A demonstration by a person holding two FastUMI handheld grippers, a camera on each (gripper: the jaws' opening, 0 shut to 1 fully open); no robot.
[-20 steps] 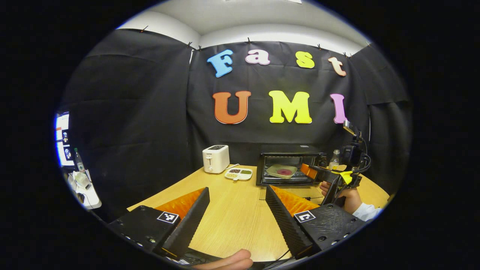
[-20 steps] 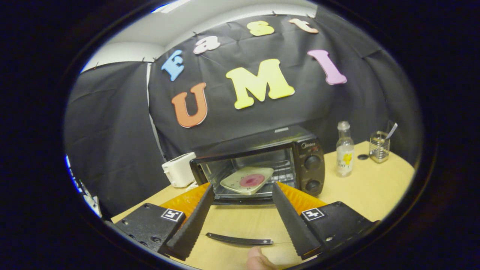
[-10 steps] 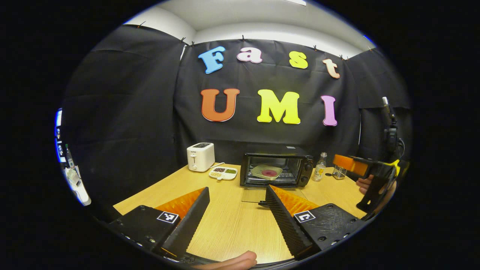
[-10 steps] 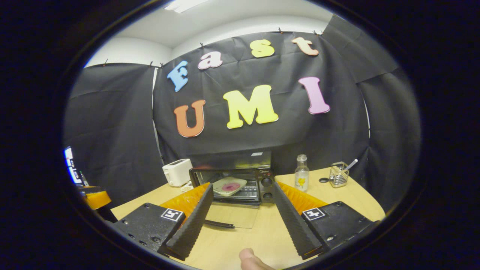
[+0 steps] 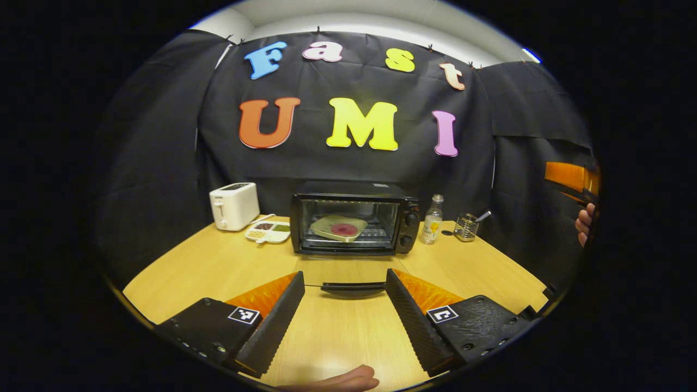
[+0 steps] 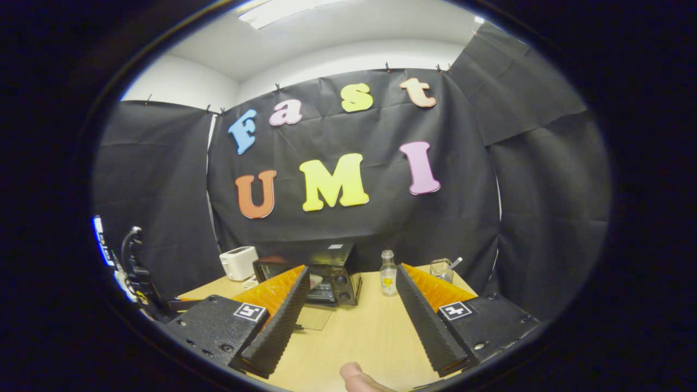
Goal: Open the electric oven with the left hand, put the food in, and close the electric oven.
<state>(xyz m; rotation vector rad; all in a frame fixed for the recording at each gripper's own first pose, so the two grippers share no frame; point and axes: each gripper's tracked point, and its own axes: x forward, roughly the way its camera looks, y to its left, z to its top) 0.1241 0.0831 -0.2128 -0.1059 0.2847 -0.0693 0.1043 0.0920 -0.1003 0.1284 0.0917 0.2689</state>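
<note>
Both tongs are released and empty: left tongs (image 5: 344, 305), right tongs (image 6: 348, 307). The oven (image 5: 354, 218) stands on the desk (image 5: 218, 267), door (image 5: 351, 286) down, a plate of what looks like food (image 5: 339, 227) on its rack.

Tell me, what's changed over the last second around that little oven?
Both grippers have drawn back from the oven, which looks smaller now; the right gripper retreated furthest. The left gripper now lines up behind the door handle. Nothing was grasped or released. The plate of food stays inside, the door stays down, both grippers stay open.
</note>
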